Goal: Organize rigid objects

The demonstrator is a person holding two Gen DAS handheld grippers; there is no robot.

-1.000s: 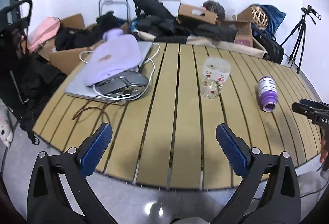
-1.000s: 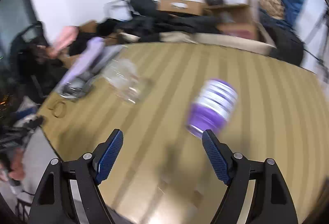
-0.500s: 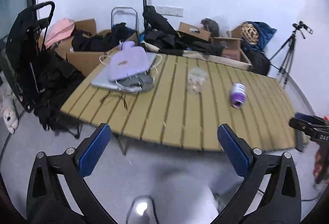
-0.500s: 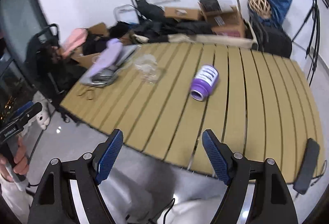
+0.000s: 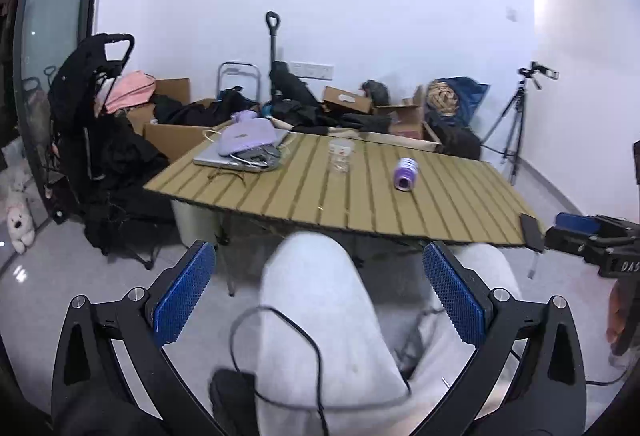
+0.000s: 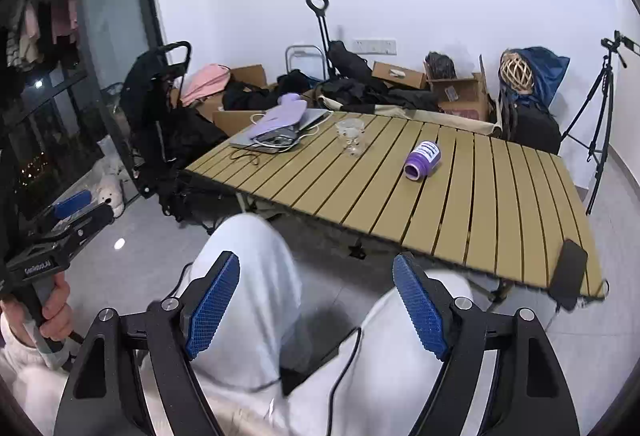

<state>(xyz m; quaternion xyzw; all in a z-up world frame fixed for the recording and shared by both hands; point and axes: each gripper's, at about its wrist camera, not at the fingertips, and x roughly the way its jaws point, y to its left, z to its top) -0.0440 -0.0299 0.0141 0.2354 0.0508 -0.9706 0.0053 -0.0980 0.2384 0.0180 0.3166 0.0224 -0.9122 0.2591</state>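
Observation:
A purple bottle (image 5: 404, 174) (image 6: 422, 159) lies on its side on the slatted wooden table (image 5: 360, 204) (image 6: 500, 204). A clear glass cup (image 5: 340, 156) (image 6: 350, 137) stands upright to its left. A laptop with a lilac pouch and a mouse (image 5: 246, 148) (image 6: 280, 126) sits at the table's far left. My left gripper (image 5: 318, 294) is open and empty, held low over my lap, well short of the table. My right gripper (image 6: 316, 304) is open and empty too, above my knees.
A black phone (image 5: 531, 232) (image 6: 568, 274) lies at the table's near right corner. Boxes, bags and dark clothes are piled behind the table. A tripod (image 6: 600, 108) stands at the right, a black stroller (image 5: 92, 124) at the left. My legs in grey trousers (image 5: 320, 316) fill the foreground.
Both grippers have pulled back from over the table and dropped down to my lap. The table objects have stayed where they were. Both grippers remain open.

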